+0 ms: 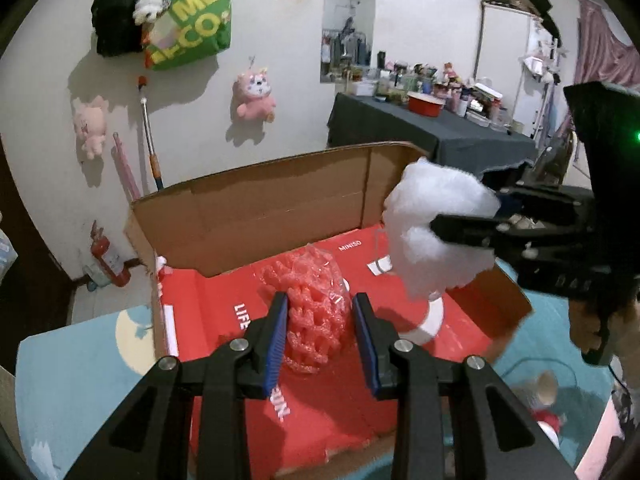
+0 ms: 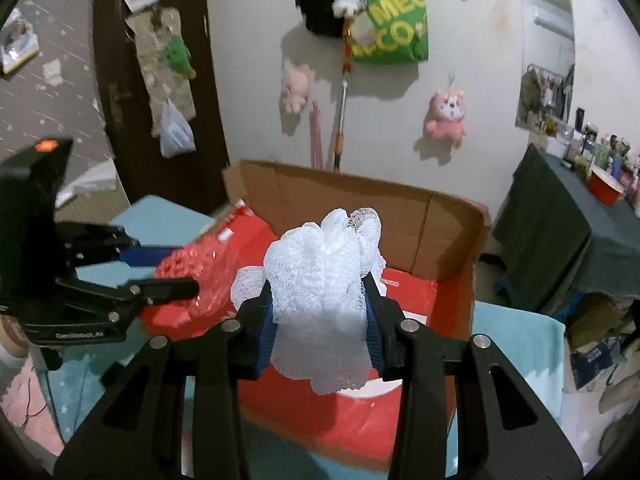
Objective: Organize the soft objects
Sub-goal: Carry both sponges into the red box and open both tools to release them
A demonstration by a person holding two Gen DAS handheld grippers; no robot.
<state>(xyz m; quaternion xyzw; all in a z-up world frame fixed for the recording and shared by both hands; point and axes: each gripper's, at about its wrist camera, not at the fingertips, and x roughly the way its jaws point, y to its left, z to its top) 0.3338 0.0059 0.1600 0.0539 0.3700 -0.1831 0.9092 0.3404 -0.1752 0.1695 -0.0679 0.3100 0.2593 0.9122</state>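
Note:
An open cardboard box [image 1: 256, 208] with a red printed floor sits on a light blue surface; it also shows in the right wrist view [image 2: 452, 232]. A pink mesh bath puff [image 1: 312, 300] lies on the box floor. My left gripper [image 1: 322, 340] is open, its fingers either side of the pink puff [image 2: 188, 268] with a gap on each side. My right gripper [image 2: 320, 328] is shut on a white mesh bath puff [image 2: 324, 280] and holds it over the box's right part. In the left wrist view the white puff [image 1: 436, 232] hangs above the box floor.
A dark-clothed table [image 1: 420, 128] crowded with bottles and a red pot stands behind the box to the right. Plush toys [image 1: 256, 96] and a green bag [image 1: 192, 20] hang on the white wall. A dark door [image 2: 152, 80] is at the left. A small toy [image 1: 544, 396] lies on the blue surface.

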